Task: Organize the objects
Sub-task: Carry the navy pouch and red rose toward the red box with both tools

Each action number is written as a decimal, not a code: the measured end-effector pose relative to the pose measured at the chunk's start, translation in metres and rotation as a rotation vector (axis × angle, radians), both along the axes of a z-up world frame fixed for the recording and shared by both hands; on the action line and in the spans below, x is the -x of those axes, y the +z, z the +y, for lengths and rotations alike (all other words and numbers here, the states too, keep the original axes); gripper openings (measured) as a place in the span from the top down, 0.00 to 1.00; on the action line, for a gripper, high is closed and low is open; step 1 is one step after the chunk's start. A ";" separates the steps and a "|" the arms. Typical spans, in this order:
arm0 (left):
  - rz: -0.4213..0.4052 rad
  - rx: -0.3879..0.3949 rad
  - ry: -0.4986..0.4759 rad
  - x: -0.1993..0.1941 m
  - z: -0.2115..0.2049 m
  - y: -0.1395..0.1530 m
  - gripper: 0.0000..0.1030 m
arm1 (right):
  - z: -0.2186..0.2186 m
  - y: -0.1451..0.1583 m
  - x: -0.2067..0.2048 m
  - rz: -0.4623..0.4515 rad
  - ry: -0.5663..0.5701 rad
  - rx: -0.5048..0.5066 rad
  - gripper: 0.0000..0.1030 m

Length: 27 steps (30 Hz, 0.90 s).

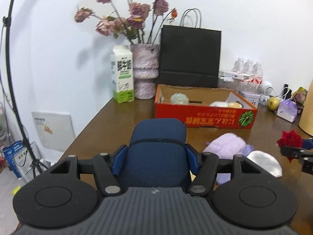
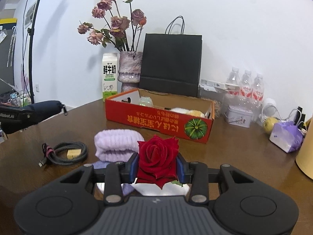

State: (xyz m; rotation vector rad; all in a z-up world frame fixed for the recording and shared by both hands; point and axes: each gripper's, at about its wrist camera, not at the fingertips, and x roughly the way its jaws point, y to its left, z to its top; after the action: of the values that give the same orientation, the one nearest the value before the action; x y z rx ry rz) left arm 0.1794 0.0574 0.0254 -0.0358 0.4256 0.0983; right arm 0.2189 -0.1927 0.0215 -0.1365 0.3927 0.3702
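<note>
Our left gripper [image 1: 156,154] has its blue pads closed on the sides of a navy soft case [image 1: 158,146], held above the wooden table [image 1: 109,125], while our right gripper [image 2: 157,165] is clamped as tight as it goes on a red rose [image 2: 157,154], also clear of the tabletop. We judge the case light and yielding, padded enough to take a firm squeeze across its width, so the present hold on its flanks looks sound. The rose is the delicate one: its petals would bruise or shed under pressure, and a hold lower down, at the base of the bloom, would seem kinder. Ahead lies the red cardboard box [image 2: 156,121], open-topped, already holding a pale rounded thing, something white and something yellow that we cannot identify. Behind it stands a vase [image 2: 130,68] of dried flowers.
</note>
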 end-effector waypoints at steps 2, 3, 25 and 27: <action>-0.012 -0.004 -0.016 -0.006 -0.005 0.004 0.39 | 0.003 0.002 -0.005 -0.003 0.006 -0.003 0.64; -0.017 -0.004 -0.022 -0.010 -0.008 0.005 0.39 | 0.005 0.003 -0.008 -0.005 0.008 -0.005 0.64; -0.078 0.055 -0.067 -0.102 -0.037 0.022 0.39 | 0.033 0.028 -0.095 -0.056 0.033 -0.055 0.64; -0.087 0.059 -0.063 -0.110 -0.040 0.024 0.39 | 0.033 0.031 -0.103 -0.061 0.028 -0.068 0.64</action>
State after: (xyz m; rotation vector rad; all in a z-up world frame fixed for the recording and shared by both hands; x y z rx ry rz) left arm 0.2897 0.0174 0.0490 -0.0840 0.3424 0.0223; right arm 0.3224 -0.1601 0.0522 -0.0871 0.3180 0.4053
